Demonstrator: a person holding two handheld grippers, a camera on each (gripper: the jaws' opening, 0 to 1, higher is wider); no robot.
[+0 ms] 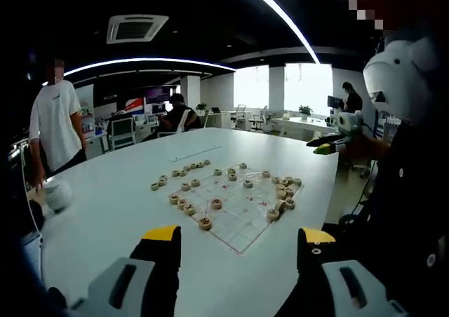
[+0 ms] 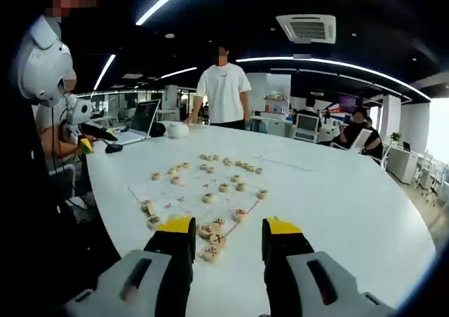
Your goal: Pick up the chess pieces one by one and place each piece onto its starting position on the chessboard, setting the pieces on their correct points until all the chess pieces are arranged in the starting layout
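A pale chessboard sheet [image 1: 242, 222] with red lines lies on the white round table [image 1: 126, 212]. Round wooden chess pieces [image 1: 205, 223] are scattered over it and along its edges. My left gripper [image 1: 240, 237] hovers open short of the board's near corner, with nothing between its yellow-tipped jaws. In the right gripper view the same board [image 2: 184, 203] lies ahead, with a cluster of pieces [image 2: 212, 237] just beyond my right gripper [image 2: 229, 227], which is open and empty. The right gripper [image 1: 328, 146] also shows at the far right of the left gripper view.
A person in a white T-shirt [image 2: 223, 87] stands at the far table edge beside a laptop [image 2: 144, 117] and a white rounded object [image 2: 176, 129]. Seated people and office chairs [image 1: 121, 131] are behind. The person holding the grippers [image 1: 410, 191] stands close by.
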